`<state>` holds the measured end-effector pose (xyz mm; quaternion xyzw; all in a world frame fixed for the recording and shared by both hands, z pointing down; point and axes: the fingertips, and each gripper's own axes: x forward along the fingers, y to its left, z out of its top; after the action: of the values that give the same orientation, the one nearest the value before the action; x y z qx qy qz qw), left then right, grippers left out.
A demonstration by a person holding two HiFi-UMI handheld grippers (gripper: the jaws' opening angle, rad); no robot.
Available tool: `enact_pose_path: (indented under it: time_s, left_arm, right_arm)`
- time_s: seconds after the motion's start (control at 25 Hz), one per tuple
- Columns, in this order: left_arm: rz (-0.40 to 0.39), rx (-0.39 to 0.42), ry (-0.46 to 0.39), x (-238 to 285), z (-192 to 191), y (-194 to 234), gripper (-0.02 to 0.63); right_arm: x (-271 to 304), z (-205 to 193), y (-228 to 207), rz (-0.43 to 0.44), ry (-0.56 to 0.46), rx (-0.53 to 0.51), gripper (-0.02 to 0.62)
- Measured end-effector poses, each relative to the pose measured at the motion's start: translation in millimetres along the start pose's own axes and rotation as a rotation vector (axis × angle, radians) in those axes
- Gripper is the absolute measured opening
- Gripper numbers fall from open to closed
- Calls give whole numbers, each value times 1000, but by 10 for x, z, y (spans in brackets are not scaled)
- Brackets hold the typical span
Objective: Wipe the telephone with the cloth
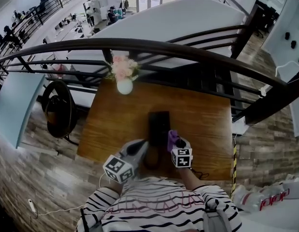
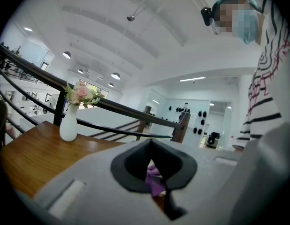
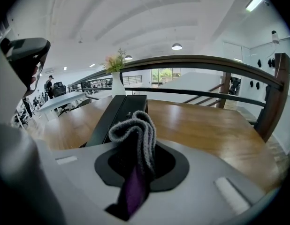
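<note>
The black telephone lies in the middle of the wooden table, its long side running away from me; the right gripper view has the telephone just ahead of the jaws. My right gripper is shut on a folded grey and purple cloth, held at the phone's near right corner. My left gripper hovers at the phone's near left end, its jaws together and nothing clearly gripped. In the left gripper view a scrap of the purple cloth shows through the slit of that gripper.
A white vase of pink flowers stands at the table's far edge. A dark curved railing runs just behind the table. A round black object sits left of the table, and the table's near edge is against my striped shirt.
</note>
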<state>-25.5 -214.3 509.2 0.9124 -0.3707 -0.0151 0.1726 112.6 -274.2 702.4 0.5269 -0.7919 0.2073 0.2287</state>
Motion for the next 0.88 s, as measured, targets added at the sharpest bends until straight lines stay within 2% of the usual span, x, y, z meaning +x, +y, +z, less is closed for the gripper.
enact_pose_path:
  time_s: [0.28, 0.88]
  left_arm:
    - [8, 6, -7, -11, 32, -11, 2]
    - [10, 14, -36, -136, 214, 136, 2]
  right_arm:
    - [-142, 188, 60, 19, -35, 48, 54]
    - [-826, 1074, 245, 68, -273, 160, 54]
